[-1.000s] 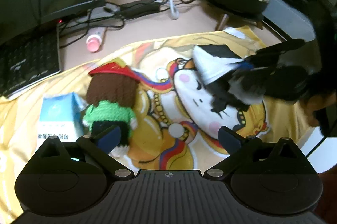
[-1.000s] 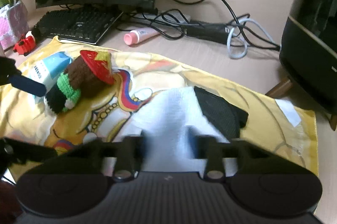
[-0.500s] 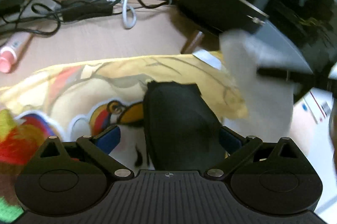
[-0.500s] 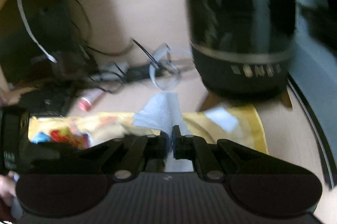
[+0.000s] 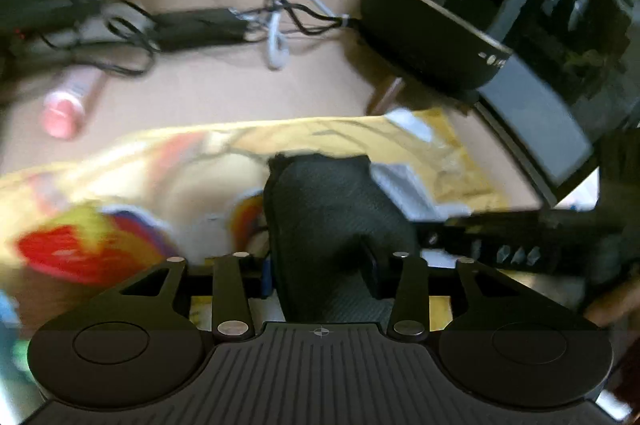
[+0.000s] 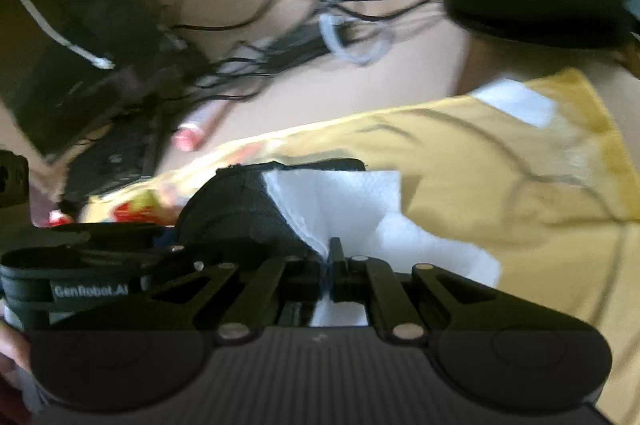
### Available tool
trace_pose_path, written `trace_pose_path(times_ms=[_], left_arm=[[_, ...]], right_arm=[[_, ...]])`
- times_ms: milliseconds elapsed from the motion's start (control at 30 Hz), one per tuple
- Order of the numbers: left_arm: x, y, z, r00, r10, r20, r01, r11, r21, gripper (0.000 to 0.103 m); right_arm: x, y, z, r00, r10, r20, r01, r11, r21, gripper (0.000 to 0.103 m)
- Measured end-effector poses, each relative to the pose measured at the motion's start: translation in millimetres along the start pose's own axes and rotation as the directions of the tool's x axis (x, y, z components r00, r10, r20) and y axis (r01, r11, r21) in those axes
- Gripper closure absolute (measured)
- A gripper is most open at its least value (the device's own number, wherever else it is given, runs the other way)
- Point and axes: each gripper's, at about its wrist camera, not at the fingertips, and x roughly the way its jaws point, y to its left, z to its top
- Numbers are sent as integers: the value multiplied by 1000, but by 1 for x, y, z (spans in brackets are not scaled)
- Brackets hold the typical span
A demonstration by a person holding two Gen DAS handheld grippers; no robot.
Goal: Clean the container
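A black soft container (image 5: 328, 209) lies on a yellow printed cloth (image 5: 452, 161). My left gripper (image 5: 320, 269) is closing on it, and its pads press the container's two sides. In the right wrist view the same container (image 6: 236, 209) shows its open mouth. A white paper towel (image 6: 344, 201) reaches into that mouth. My right gripper (image 6: 332, 257) is shut on the towel's near end. From the left wrist view the right gripper (image 5: 520, 241) comes in from the right, with a strip of the towel (image 5: 404, 181) at the container's edge.
A large black appliance (image 5: 460, 5) stands at the back right, with tangled cables (image 5: 276, 25) and a pink tube (image 5: 68, 105) on the desk behind the cloth. A knitted doll's red hat (image 5: 80, 249) lies to the left. A keyboard (image 6: 116, 157) sits at the far left.
My left gripper moved right from the doll to the black container and closed on it. The right gripper lifted the towel, swung and rolled, then brought it down to the container's mouth.
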Motion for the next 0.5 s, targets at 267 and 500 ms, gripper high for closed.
trace_pose_path(times_ms=[267, 500], left_arm=[[-16, 10, -12, 994, 106, 12, -106, 994, -5, 22], [-63, -6, -11, 977, 175, 121, -176, 984, 0, 3]], right_arm=[[4, 2, 4, 993, -120, -23, 117, 989, -90, 89], [-22, -1, -1, 991, -134, -3, 132, 981, -144, 55]])
